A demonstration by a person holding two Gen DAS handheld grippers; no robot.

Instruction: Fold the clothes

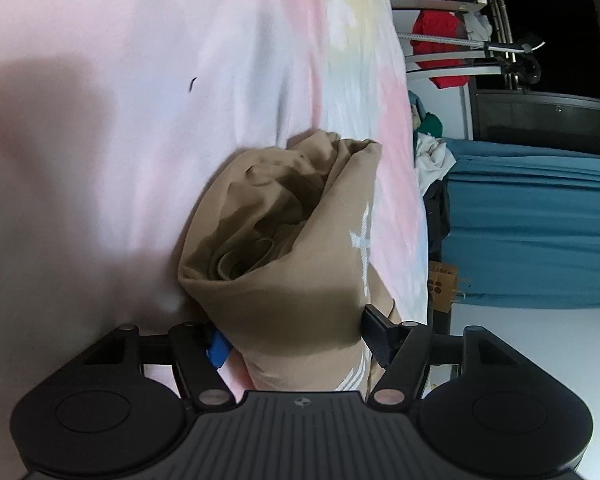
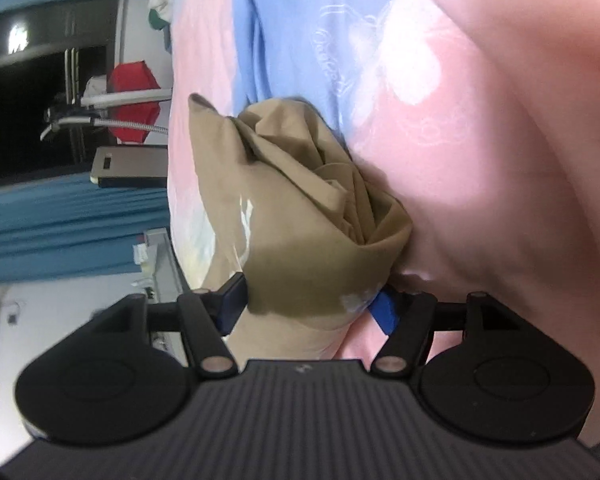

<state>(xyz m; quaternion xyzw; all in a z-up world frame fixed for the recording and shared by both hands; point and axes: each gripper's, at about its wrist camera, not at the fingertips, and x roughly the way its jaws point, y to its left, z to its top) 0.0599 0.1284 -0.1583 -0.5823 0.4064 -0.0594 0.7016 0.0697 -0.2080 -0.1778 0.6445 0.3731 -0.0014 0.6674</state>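
Observation:
A tan garment with white stripes lies bunched on a pastel pink, blue and yellow bedsheet. My left gripper is shut on a fold of the tan garment, which bulges out between the two fingers. In the right wrist view the same tan garment is bunched between the fingers of my right gripper, which is shut on another part of it. Both grippers hold the cloth close above the bedsheet. The gripped edges are hidden under the cloth.
Beyond the bed's edge hang teal curtains. A red garment hangs on a rack. A heap of white and green clothes lies by the bed. A dark cabinet stands behind.

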